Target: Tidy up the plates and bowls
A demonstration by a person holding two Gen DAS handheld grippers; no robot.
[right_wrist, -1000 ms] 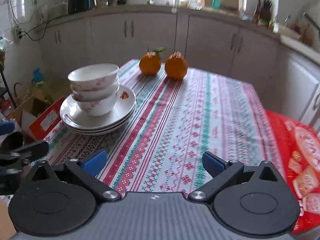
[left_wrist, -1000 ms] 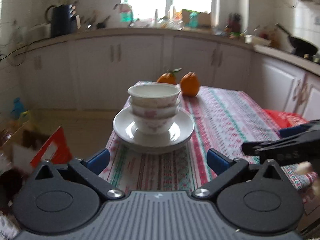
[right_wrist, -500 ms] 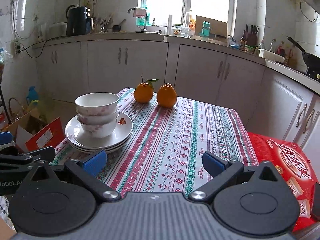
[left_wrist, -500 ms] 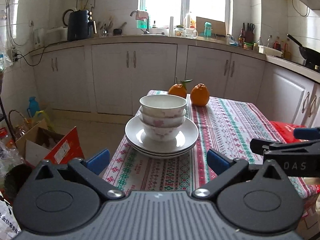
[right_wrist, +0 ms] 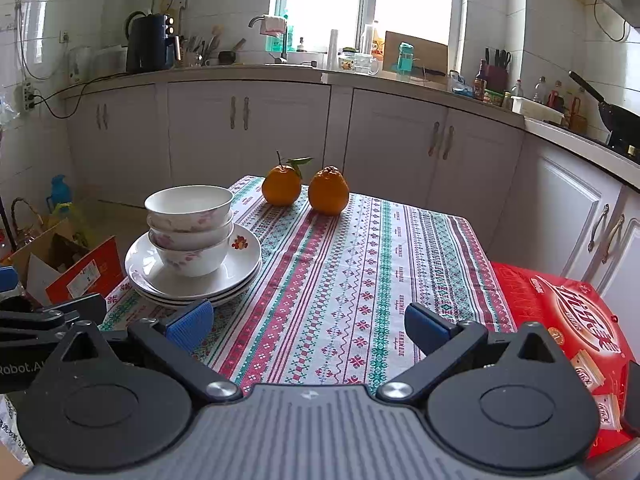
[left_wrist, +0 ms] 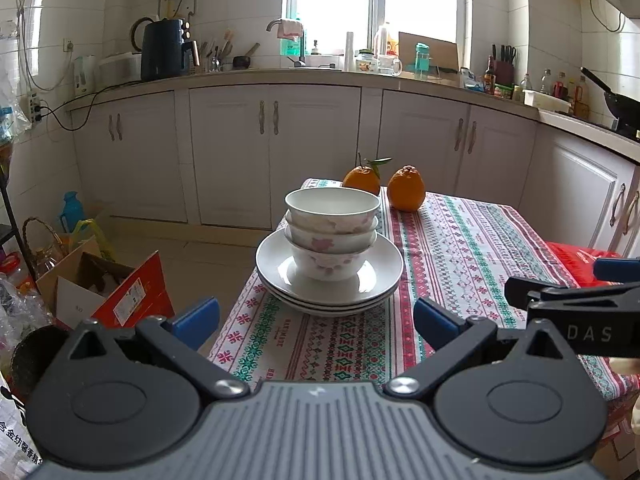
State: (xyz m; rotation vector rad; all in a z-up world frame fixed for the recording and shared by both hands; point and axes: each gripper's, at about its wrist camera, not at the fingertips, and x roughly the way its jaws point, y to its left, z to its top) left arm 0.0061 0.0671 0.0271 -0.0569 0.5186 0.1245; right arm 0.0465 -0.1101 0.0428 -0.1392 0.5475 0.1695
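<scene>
Down on the floor at the far left sits an open cardboard box (left_wrist: pixel 86 280) with a red flap, and a blue bottle (left_wrist: pixel 73 210) stands by the cabinets behind it. Next comes the left gripper (left_wrist: pixel 316 322), held low at the near edge of the table (left_wrist: pixel 460 248), its blue-tipped fingers (left_wrist: pixel 196 316) spread wide with nothing between them. Straight ahead of it, near the table's left edge, is the stack of plates (left_wrist: pixel 330 300) — three white plates, as far as the rims show — and nested on the top one are three white bowls (left_wrist: pixel 332 232) with a pink flower pattern, one inside another, upright. The gripper is short of the stack and touches none of it.

Beyond the bowls, toward the far end of the striped tablecloth (right_wrist: pixel 352 264), two oranges (right_wrist: pixel 306 190) sit side by side, the left one with a stalk and leaf.

Further right is the right gripper (right_wrist: pixel 306 326), also low at the near edge and pointing over the bare middle of the cloth — its fingers (right_wrist: pixel 426 326) stand wide apart too, empty. From its view the plates (right_wrist: pixel 192 280) and bowls (right_wrist: pixel 190 228) lie off to the left, well apart from its tips. At the far right a red printed package (right_wrist: pixel 560 320) rests by the table's right side, and white cabinets (right_wrist: pixel 400 140) run along the wall under the window.
</scene>
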